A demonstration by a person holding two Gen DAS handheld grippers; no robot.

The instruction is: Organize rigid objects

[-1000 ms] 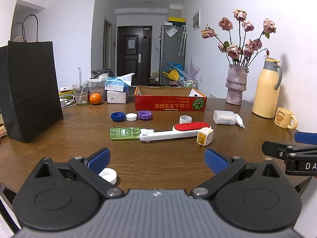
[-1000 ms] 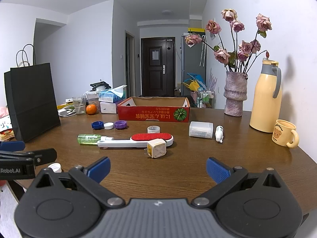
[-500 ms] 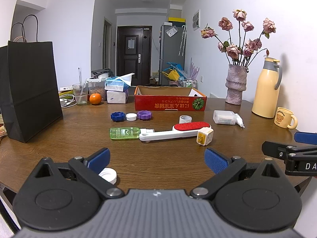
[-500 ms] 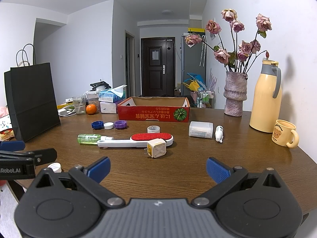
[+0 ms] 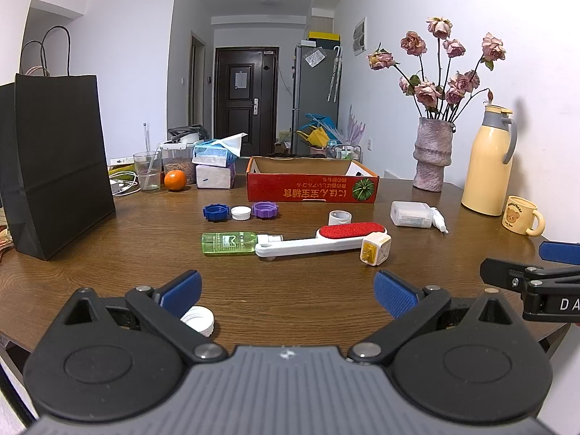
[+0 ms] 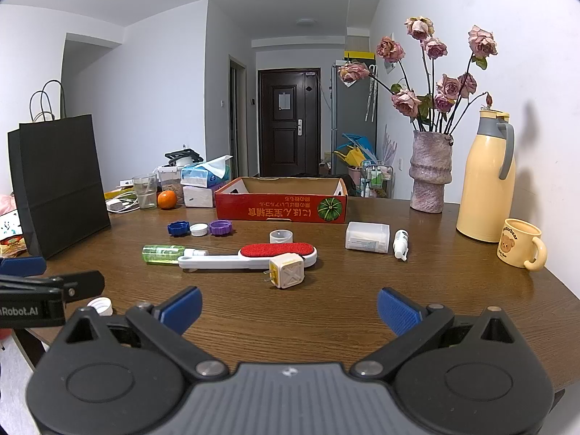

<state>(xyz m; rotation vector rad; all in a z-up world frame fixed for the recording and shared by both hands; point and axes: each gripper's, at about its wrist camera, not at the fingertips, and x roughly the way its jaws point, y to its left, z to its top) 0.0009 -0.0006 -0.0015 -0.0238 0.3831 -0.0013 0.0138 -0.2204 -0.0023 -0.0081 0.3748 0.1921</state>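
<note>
Wood-grain brown bench (image 5: 108, 253) fills both views. From left: one matte black paper bag (image 5: 54, 166); one white ribbed cap (image 5: 198, 320) beside the left claw (image 5: 286, 291), spread wide and holding nothing; three ridged caps in a row, blue (image 5: 216, 212), white (image 5: 241, 212), purple (image 5: 265, 210); one clear green bottle (image 5: 228, 243) touching one white lint brush (image 5: 319, 241) with a red fuzzy pad; one red cardboard box (image 5: 311, 186) behind; one cream cube plug (image 6: 286, 272); the right claw (image 6: 289, 310), also wide open and empty; one translucent rectangular case (image 6: 367, 237); one small white dropper bottle (image 6: 400, 243).
</note>
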